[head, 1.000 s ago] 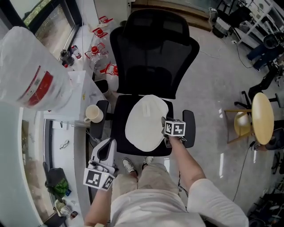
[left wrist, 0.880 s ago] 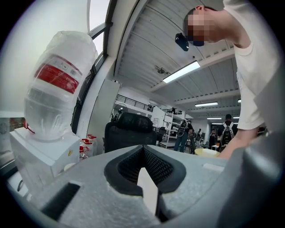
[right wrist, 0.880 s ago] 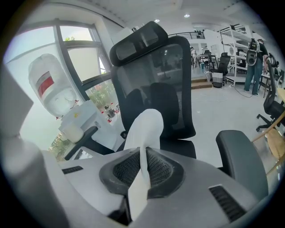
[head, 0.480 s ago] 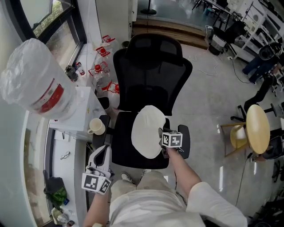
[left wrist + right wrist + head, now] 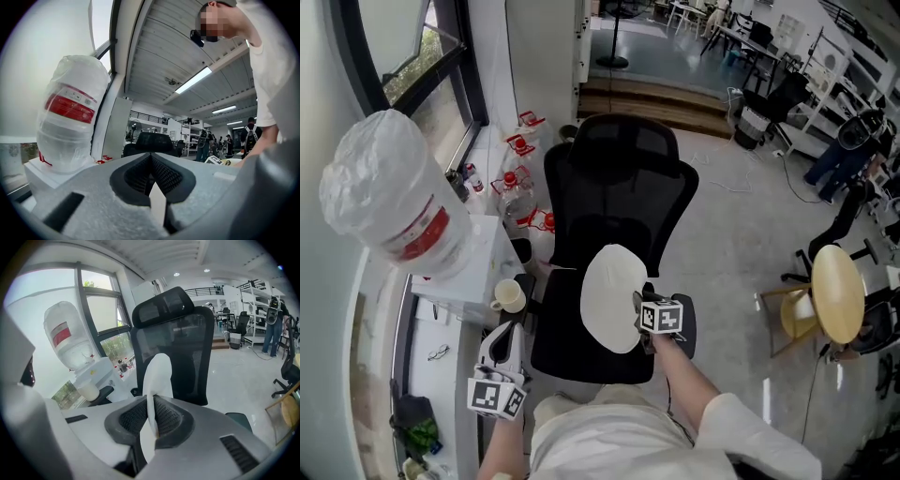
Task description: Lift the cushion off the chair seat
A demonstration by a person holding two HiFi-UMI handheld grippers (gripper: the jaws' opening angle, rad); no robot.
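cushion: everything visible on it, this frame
The off-white oval cushion is thin and plain, soft fabric by its look. The right gripper is shut on its near edge; nothing else grips it. In the right gripper view it rises edge-on from the jaws, slightly curved, in front of the black mesh office chair. In the head view it lies over the black seat; whether its far edge touches the seat cannot be told.

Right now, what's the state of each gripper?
Left gripper: jaws closed, nothing between them.
Right gripper: jaws closed on the white round flat cushion.
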